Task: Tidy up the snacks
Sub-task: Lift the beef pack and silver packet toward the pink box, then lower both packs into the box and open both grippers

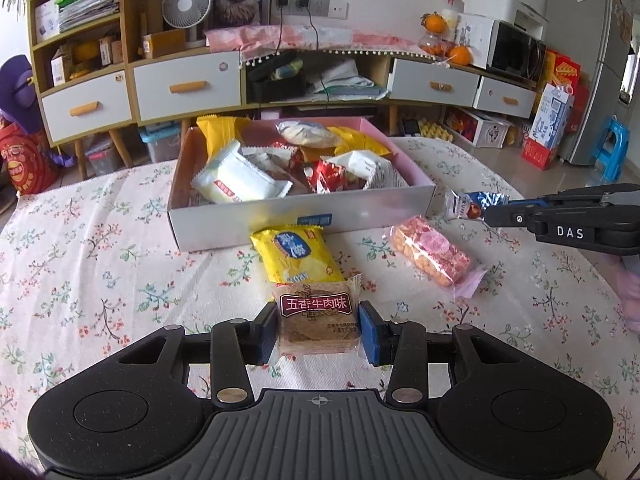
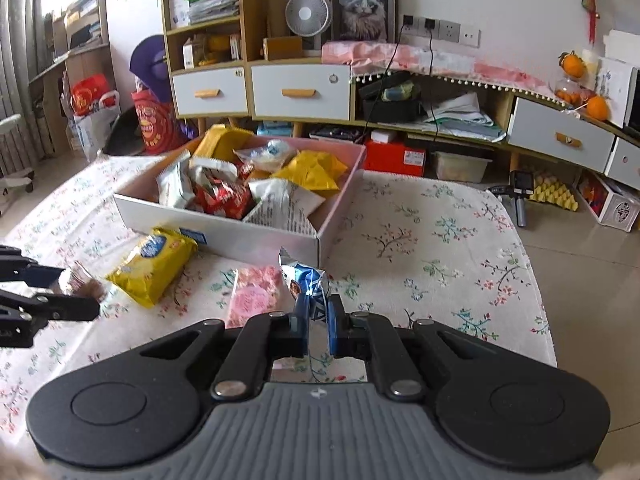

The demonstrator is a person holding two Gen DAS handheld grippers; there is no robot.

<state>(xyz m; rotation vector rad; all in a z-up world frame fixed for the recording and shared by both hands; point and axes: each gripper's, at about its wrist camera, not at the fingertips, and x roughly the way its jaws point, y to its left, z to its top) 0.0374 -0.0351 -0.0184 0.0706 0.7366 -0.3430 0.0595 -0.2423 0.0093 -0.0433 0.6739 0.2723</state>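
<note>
Both hand-held grippers are closed on a snack. Left gripper (image 1: 319, 330) holds a brown biscuit packet (image 1: 314, 320) between its two blue pads, near the front edge of the table; the pads press on both sides of the packet. Right gripper (image 2: 317, 322) has its jaws shut on a small blue and silver wrapper (image 2: 308, 282), which stands up from between the pads. In the left wrist view this gripper comes in from the right side, with the same wrapper at its tip.

After the grippers, the biggest thing is the table with a floral cloth (image 1: 100, 240). On its far middle part stands an open cardboard box (image 1: 300, 210), white outside and pink inside. The box is already filled with many snack packets: yellow ones at the far side, red ones in the middle, white ones at the left and right.

Outside the box, three snacks lie on the cloth. One yellow packet (image 1: 298, 254) lies just in front of the near wall of the box and touches the far end of the brown biscuit packet. One pink packet (image 1: 432, 254) lies to the right of it, apart from the box, near the right gripper.
</note>
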